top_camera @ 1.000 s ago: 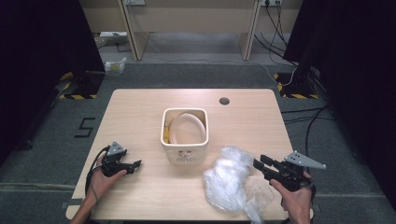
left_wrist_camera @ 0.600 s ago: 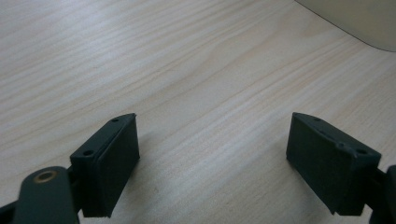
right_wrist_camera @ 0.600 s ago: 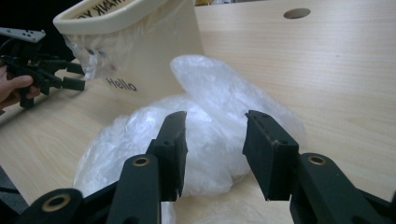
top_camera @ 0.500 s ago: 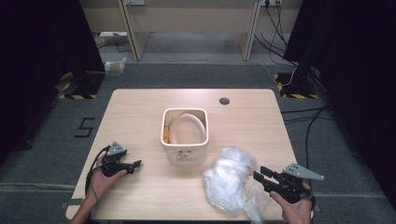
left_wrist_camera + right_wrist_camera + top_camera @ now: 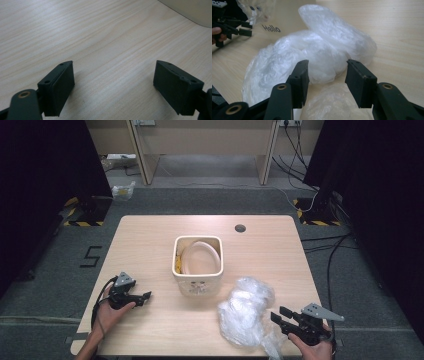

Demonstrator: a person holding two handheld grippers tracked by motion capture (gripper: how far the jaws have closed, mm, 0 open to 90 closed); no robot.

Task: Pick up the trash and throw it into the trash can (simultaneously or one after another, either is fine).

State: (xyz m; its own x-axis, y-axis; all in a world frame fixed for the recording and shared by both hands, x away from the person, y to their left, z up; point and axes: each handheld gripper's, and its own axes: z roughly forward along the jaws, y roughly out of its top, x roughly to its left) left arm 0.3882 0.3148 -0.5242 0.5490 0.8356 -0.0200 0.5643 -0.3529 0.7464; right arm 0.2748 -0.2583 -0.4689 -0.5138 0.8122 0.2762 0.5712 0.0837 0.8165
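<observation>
A crumpled clear plastic bag [image 5: 246, 312] [image 5: 319, 55] lies on the wooden table [image 5: 150, 240] at the front right. My right gripper [image 5: 278, 316] [image 5: 327, 75] is open just right of the bag, its jaws pointing at it with nothing between them. A cream square bin [image 5: 197, 265] with a beige liner inside stands mid-table; its "Hello" wall [image 5: 271, 28] appears in the right gripper view. My left gripper [image 5: 145, 296] [image 5: 113, 82] rests open low over bare wood at the front left, and also shows far off [image 5: 243, 28].
A round cable hole [image 5: 240, 228] sits near the table's back right edge. Cables run over the grey floor to the right of the table. A desk frame stands beyond the far edge. A corner of the bin [image 5: 192, 11] shows at the upper right of the left gripper view.
My right gripper has dropped lower and drawn back toward the table's front edge beside the bag. The left gripper and the bin have stayed put.
</observation>
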